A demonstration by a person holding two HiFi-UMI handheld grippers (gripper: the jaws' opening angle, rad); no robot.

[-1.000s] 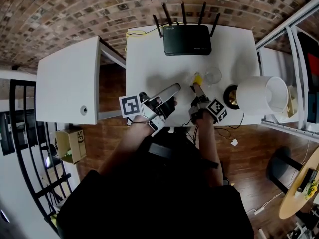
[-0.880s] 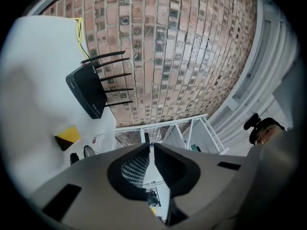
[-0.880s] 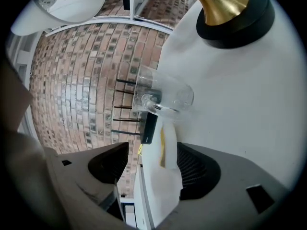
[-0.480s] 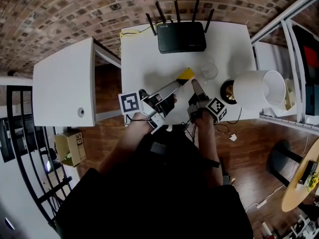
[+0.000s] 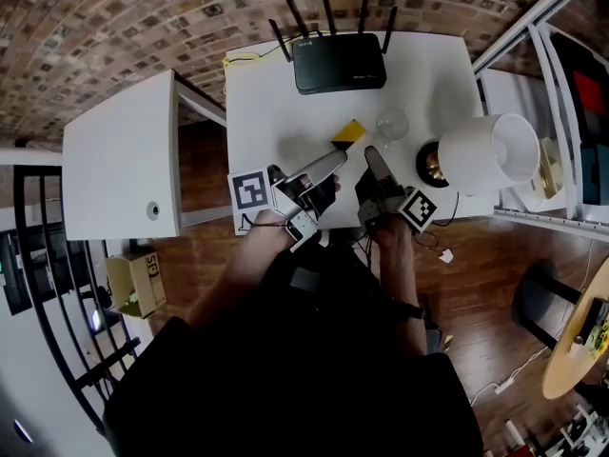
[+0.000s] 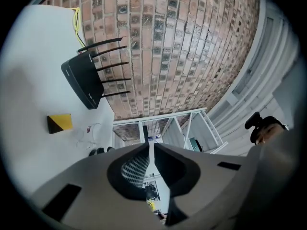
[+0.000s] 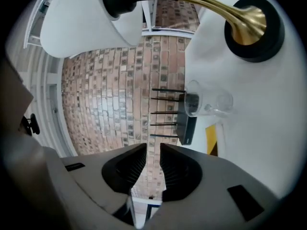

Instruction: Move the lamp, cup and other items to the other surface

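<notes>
On the white table (image 5: 271, 112) lie a yellow and black block (image 5: 350, 133) (image 6: 60, 123) (image 7: 211, 139) and a clear glass cup (image 5: 391, 124) (image 6: 91, 133) (image 7: 206, 102). The lamp stands at the table's right, with a white shade (image 5: 481, 155) (image 7: 81, 18) and a brass and black base (image 5: 433, 165) (image 7: 254, 25). My left gripper (image 5: 341, 155) (image 6: 148, 145) is shut and empty, its tip close to the block. My right gripper (image 5: 369, 152) (image 7: 153, 147) hangs above the table, short of the cup. Its jaws have just been closing to a narrow gap with nothing between them.
A black router (image 5: 340, 62) (image 6: 84, 83) (image 7: 189, 123) with several antennas sits at the table's far edge, before a brick wall. A second white surface (image 5: 124, 155) stands to the left across a gap. White shelving (image 5: 561, 93) stands right of the lamp.
My right gripper has lifted off the table near the block and its jaws have narrowed. The left gripper has edged slightly toward the block.
</notes>
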